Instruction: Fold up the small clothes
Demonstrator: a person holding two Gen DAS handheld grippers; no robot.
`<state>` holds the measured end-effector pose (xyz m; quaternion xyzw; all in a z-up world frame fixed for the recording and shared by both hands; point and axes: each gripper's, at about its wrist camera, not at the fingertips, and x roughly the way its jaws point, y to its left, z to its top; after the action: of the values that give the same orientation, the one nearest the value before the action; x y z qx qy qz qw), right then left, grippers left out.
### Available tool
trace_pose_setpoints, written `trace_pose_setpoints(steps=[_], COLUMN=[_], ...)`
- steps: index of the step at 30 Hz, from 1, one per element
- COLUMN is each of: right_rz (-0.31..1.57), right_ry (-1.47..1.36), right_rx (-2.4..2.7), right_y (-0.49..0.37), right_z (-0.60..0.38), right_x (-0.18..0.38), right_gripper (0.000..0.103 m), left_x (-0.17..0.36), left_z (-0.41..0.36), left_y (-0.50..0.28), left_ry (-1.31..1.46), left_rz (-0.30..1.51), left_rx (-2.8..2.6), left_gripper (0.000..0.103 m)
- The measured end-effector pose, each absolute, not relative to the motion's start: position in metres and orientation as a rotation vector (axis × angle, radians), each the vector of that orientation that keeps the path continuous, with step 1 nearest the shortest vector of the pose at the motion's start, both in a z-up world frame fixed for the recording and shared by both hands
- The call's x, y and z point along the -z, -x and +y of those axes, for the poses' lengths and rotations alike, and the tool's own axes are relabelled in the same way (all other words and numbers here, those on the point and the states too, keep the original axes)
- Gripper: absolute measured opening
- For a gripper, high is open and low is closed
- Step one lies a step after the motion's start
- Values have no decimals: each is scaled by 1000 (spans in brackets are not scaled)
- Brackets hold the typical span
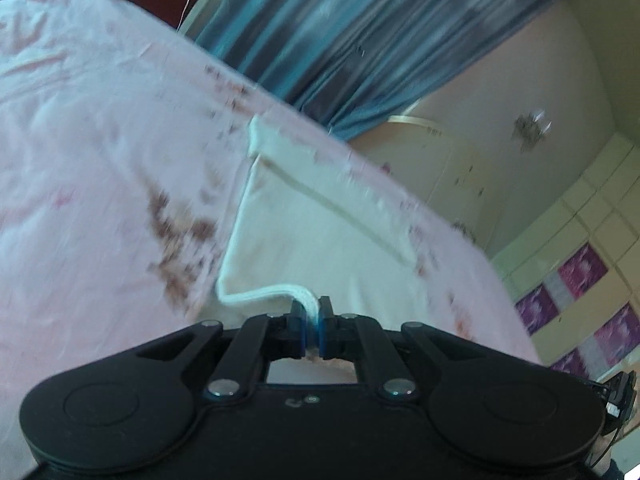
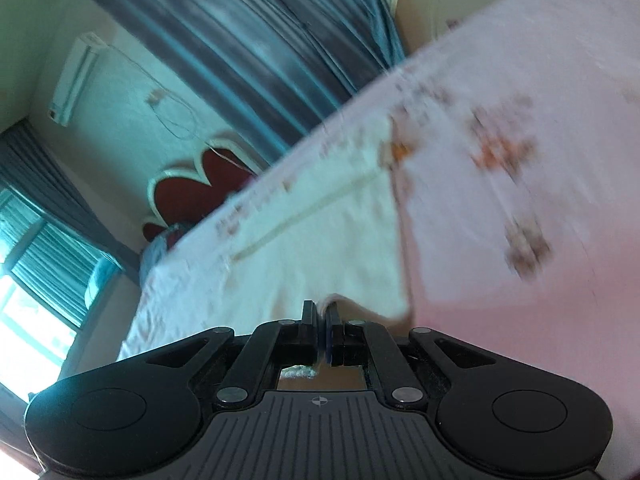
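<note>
A small white garment (image 1: 312, 232) lies spread on a pink floral bedsheet (image 1: 100, 160). My left gripper (image 1: 313, 308) is shut on the garment's near ribbed hem, which rises between the jaws. In the right wrist view the same white garment (image 2: 320, 240) lies on the sheet (image 2: 520, 160), and my right gripper (image 2: 321, 312) is shut on its near edge. Both views are tilted and blurred by motion. A thin seam line crosses the garment in both views.
Blue-grey curtains (image 1: 340, 40) hang past the bed's far edge. A cream wardrobe (image 1: 460, 168) and purple-tiled wall stand at the right in the left wrist view. A red flower-shaped headboard (image 2: 192, 192), a window and a wall air conditioner (image 2: 76, 76) show in the right wrist view.
</note>
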<state>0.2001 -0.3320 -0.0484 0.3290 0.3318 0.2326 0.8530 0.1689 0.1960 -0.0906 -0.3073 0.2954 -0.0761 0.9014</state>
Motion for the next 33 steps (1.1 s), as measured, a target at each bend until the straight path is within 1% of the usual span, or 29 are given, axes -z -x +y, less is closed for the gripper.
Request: trace_pose_setpoints(steps=[5, 9, 17, 25, 33], right_rz=[642, 670, 658, 716, 803], right_ry=[-709, -787, -789, -829, -834], right_rx=[-484, -494, -425, -344, -273], right_y=[-235, -275, -364, -476, -553], right_z=[-329, -332, -321, -308, -295], right_x=[22, 15, 15, 48, 95], right_gripper=[3, 3, 3, 3, 3], left_x=[67, 52, 54, 77, 106], left_z=[198, 207, 215, 222, 225], left_y=[-195, -224, -328, -441, -518], left_ry=[656, 695, 683, 640, 590], left_rz=[537, 499, 515, 599, 701], left_rx=[157, 173, 184, 180, 185], left_gripper=[5, 5, 5, 5, 5])
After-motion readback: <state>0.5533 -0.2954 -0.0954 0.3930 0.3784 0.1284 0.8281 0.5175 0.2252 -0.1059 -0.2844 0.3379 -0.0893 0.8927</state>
